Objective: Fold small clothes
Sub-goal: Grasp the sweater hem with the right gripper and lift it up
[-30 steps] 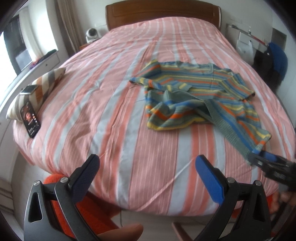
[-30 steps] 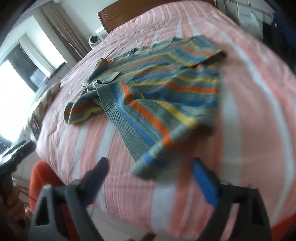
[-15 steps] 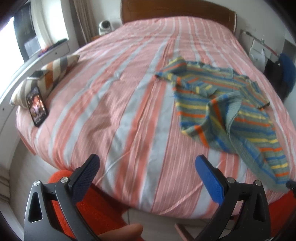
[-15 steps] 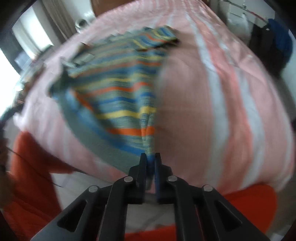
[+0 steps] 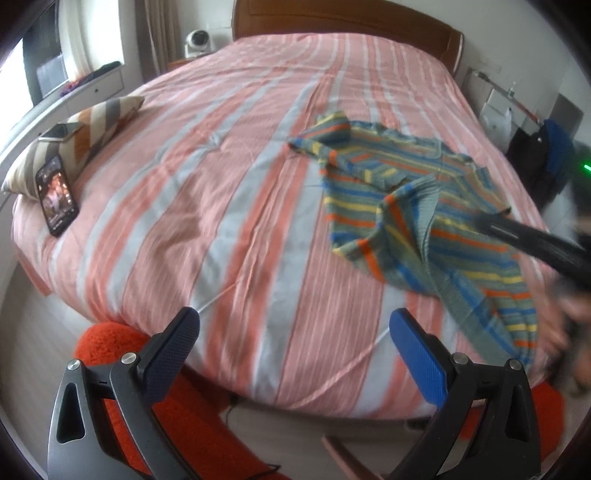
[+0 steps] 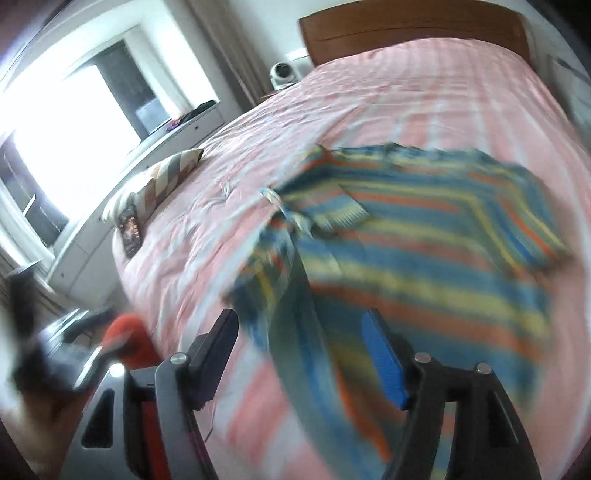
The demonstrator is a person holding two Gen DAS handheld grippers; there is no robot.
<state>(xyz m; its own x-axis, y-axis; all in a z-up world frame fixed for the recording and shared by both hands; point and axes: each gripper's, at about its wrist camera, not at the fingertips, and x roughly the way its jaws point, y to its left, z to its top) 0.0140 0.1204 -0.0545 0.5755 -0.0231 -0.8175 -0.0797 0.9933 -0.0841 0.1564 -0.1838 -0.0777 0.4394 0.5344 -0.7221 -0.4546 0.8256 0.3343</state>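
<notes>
Bed [image 5: 229, 206] with pink-striped cover, wooden headboard [image 5: 332, 18], bright window [image 6: 74, 122] left, white drawer unit [image 6: 192, 125] under it.

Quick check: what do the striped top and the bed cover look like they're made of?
Striped top: looks like soft knit, matte; a ribbed band shows along one edge. Bed cover: looks like thin woven cloth, probably cotton, matte, with fine creases and stitch lines.
</notes>
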